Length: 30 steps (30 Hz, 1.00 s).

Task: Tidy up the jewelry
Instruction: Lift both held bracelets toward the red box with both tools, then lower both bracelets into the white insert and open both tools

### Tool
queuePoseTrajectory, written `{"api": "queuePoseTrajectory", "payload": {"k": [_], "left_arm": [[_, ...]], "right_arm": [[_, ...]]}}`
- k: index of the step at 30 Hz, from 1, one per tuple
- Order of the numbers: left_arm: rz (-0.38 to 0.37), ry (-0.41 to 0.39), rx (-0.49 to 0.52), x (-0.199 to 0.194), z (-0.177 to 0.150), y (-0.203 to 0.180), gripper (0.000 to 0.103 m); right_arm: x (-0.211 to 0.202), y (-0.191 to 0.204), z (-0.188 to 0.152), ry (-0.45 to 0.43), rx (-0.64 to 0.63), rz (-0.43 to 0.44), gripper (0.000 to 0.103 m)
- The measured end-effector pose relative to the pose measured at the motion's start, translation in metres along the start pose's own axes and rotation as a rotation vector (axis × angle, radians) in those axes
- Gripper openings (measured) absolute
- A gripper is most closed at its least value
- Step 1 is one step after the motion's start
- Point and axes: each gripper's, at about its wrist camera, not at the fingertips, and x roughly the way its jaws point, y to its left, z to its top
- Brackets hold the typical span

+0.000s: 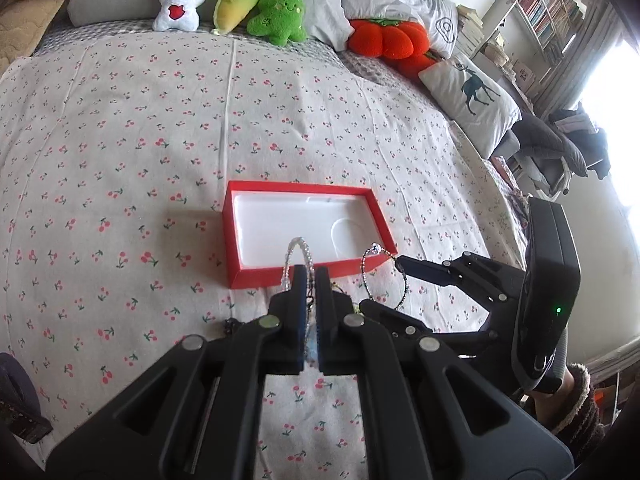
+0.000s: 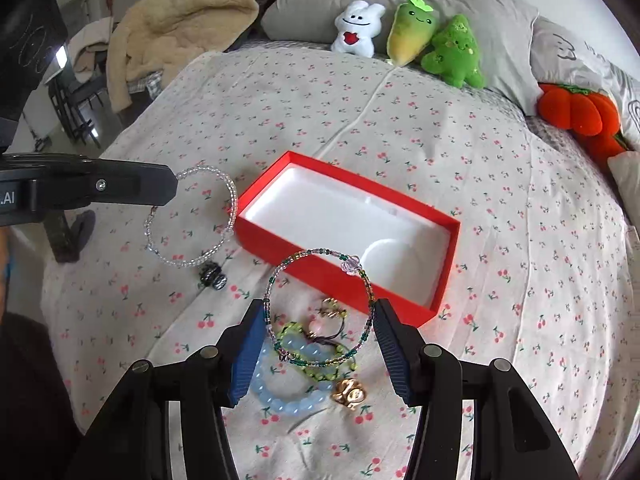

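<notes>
Cherry-print bedspread (image 2: pixel 480 208) covers a bed, with pillows and a row of soft toys (image 1: pixel 236 0) along the head end (a white bunny, a green-and-yellow one, a green tree, an orange pumpkin shape).

An open red box (image 2: pixel 280 240) with a bare white liner lies on the spread, near the middle of both views.

The left gripper (image 1: pixel 311 276) is clenched on a clear bead bracelet (image 2: pixel 192 216). Its two fingers meet with the strand pinched between the blue pads, and in the left wrist view the loop rises above the fingertips in front of the box's near wall. In the right wrist view that loop hangs from the gripper's tip, beside the box's left corner, with a small dark bead charm (image 2: pixel 213 276) just below it; whether the charm belongs to the bracelet I cannot tell.

The right gripper (image 2: pixel 320 316) grasps a green and pink bead bracelet (image 2: pixel 320 308) with a pale flower charm. The ring spans the gap, touching a blue pad on either side, and its top edge overlaps the box's near wall in the picture.

Under that ring, on the spread close to the box, lies a small heap: a light blue bead bracelet (image 2: pixel 280 396), a yellow-green bead bracelet (image 2: pixel 320 364), a gold piece (image 2: pixel 350 394) and a few smaller bits too tangled to name.
</notes>
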Motion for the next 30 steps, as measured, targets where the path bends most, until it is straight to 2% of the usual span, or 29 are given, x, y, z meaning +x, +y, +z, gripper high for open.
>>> {"api": "queuePoseTrajectory", "payload": {"k": [7, 10, 14, 19, 23, 28, 30], "left_arm": [[-0.073, -0.013, -0.073, 0.034, 0.026, 0.001, 0.005], [-0.068, -0.009, -0.081, 0.051, 0.031, 0.005, 0.005], [0.012, 0.036, -0.087, 0.075, 0.029, 0.018, 0.005], [0.138, 0.064, -0.045, 0.09, 0.024, 0.027, 0.005], [0.173, 0.057, -0.013, 0.085, 0.023, 0.025, 0.005], [0.205, 0.028, 0.028, 0.07, 0.023, 0.021, 0.021], [0.234, 0.029, 0.037, 0.067, 0.022, 0.023, 0.023]], "right_arm": [[0.014, -0.024, 0.017, -0.011, 0.029, -0.025, 0.055], [0.022, -0.031, 0.021, -0.012, 0.034, -0.038, 0.055], [0.033, -0.04, 0.023, -0.002, 0.061, -0.033, 0.055], [0.042, -0.046, 0.026, 0.004, 0.073, -0.032, 0.056], [0.049, -0.049, 0.025, 0.016, 0.07, -0.037, 0.056], [0.054, -0.049, 0.026, 0.024, 0.063, -0.043, 0.056], [0.056, -0.047, 0.026, 0.029, 0.057, -0.046, 0.056]]}}
